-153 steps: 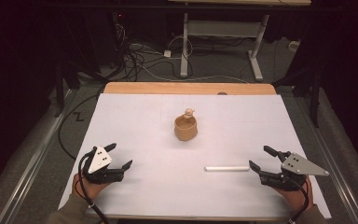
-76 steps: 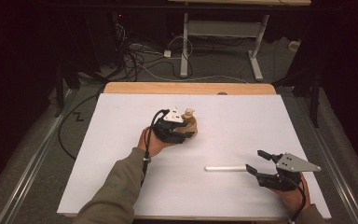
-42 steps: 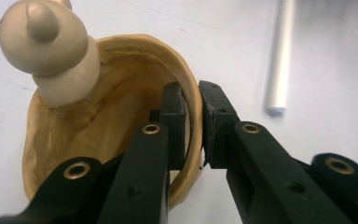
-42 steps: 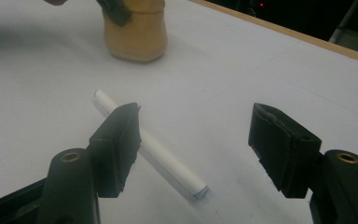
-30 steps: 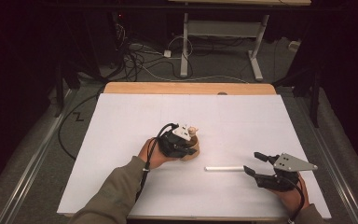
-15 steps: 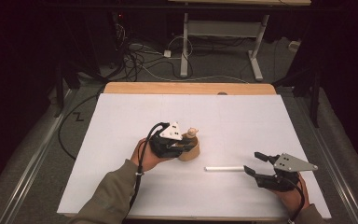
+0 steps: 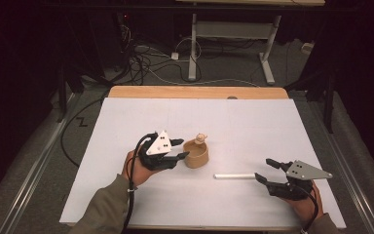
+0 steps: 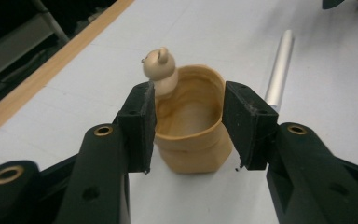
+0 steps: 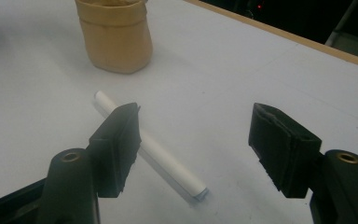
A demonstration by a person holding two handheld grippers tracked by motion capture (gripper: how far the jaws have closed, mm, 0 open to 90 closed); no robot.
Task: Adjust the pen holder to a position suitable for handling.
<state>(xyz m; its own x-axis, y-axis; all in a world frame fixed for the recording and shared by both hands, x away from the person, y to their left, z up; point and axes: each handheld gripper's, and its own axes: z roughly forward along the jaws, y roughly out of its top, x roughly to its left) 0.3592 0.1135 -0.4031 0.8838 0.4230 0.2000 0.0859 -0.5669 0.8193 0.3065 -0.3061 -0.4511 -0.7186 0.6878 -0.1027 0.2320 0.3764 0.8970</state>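
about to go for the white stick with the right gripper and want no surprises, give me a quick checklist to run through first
1. Right gripper open: ok, jaws spread wide.
2. White stick lying flat on the table: ok.
3. Stick lined up between the right jaws: not ok, in the right gripper view it runs behind one jaw, off centre.
4. Left gripper let go of the tan cup: cannot tell, the jaws flank the cup closely, one looks against its rim and the other shows a small gap.
5. Cup upright: ok, it stands on the table with its small bear figure at the rim.
6. Cup apart from the stick: ok, a gap shows between them in the high view.
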